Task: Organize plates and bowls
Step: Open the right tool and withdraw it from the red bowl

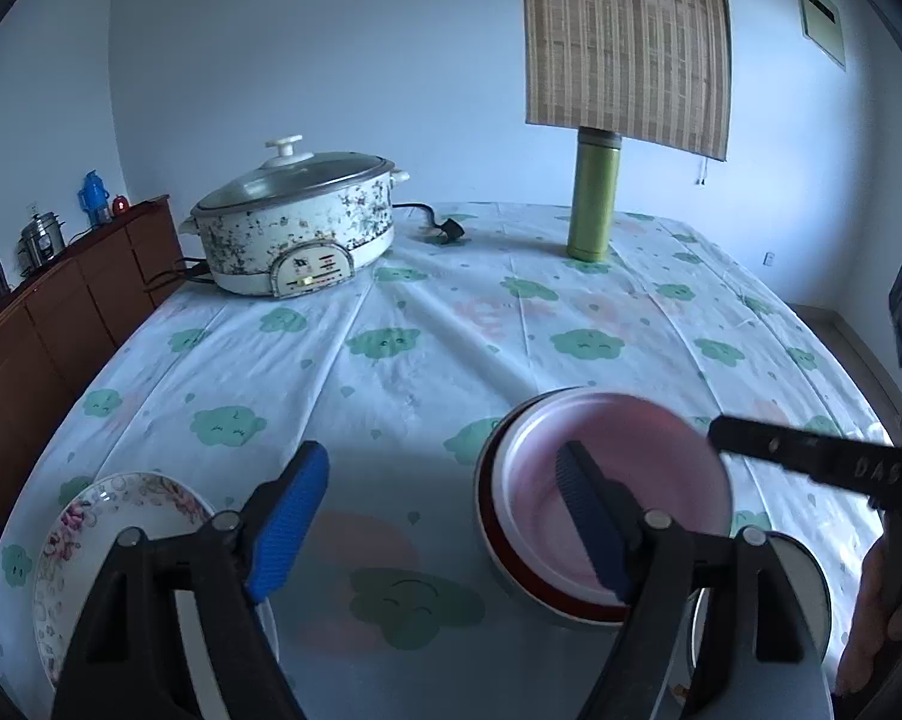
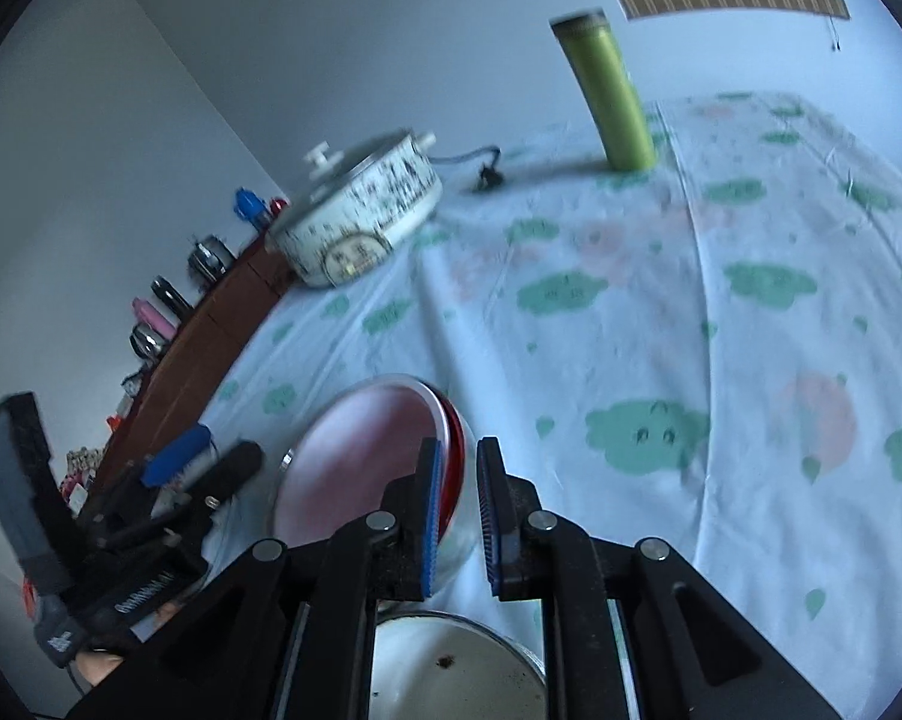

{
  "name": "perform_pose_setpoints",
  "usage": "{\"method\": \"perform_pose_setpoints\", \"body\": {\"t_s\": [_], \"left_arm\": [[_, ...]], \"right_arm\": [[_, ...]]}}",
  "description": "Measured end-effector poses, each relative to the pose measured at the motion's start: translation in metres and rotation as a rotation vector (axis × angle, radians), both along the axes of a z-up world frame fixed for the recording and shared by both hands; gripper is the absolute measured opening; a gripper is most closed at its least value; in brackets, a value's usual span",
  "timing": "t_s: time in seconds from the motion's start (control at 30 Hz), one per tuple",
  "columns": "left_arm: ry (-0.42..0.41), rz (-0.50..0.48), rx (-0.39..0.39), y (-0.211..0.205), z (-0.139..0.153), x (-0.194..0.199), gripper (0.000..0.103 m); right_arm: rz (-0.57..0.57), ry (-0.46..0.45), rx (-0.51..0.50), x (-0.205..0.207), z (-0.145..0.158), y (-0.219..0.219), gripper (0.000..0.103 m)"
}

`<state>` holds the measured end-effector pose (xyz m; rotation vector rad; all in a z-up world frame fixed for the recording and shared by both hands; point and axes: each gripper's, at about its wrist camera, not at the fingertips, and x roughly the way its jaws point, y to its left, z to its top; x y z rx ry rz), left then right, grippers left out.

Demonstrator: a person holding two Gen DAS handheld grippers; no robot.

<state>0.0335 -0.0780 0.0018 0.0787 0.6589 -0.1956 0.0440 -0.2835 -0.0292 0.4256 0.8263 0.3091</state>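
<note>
A pink bowl (image 1: pixel 631 456) sits tilted inside a red-rimmed bowl (image 1: pixel 493 540) on the cloud-print tablecloth. My left gripper (image 1: pixel 438 516) is open. Its right pad hovers over the pink bowl's hollow and its left pad over bare cloth; neither pad presses on anything. My right gripper (image 2: pixel 458 516) reaches in from the right, nearly closed, with the red bowl's rim (image 2: pixel 454 468) between its blue pads. A floral plate (image 1: pixel 108 516) lies at the lower left. A metal bowl (image 2: pixel 451 672) sits just under the right gripper.
A speckled electric pot (image 1: pixel 294 228) with its cord and plug (image 1: pixel 447 231) stands at the back left. A green flask (image 1: pixel 595 198) stands at the back centre. A brown sideboard (image 1: pixel 60 324) with bottles runs along the left. A hand (image 1: pixel 877 600) holds the right gripper.
</note>
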Motion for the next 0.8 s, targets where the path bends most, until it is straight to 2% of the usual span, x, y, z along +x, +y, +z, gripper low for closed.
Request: {"method": "perform_pose_setpoints", "body": {"t_s": [0.13,0.37,0.53,0.6,0.67,0.7,0.8], "left_arm": [[-0.006,0.005,0.012,-0.001,-0.002,0.000,0.085],[-0.045,-0.003,0.063,-0.010,-0.003,-0.005,0.085],[-0.050,-0.003,0.084,-0.014,-0.005,-0.007,0.085],[-0.056,0.003,0.090,-0.015,-0.005,-0.008,0.085],[-0.058,0.005,0.089,-0.015,-0.005,-0.008,0.085],[-0.058,0.005,0.088,-0.015,-0.005,-0.008,0.086],[-0.051,-0.001,0.089,-0.015,-0.005,-0.008,0.086]], "right_arm": [[0.015,0.020,0.010,0.000,-0.007,0.003,0.013],[-0.075,-0.072,0.092,-0.009,0.006,-0.022,0.014],[-0.095,-0.088,0.137,-0.011,0.005,-0.034,0.014],[-0.119,-0.084,0.125,-0.014,0.005,-0.036,0.029],[-0.135,-0.094,0.132,-0.017,0.005,-0.040,0.071],[-0.150,-0.114,0.149,-0.021,0.006,-0.043,0.075],[-0.142,-0.138,0.165,-0.028,0.012,-0.049,0.075]]}}
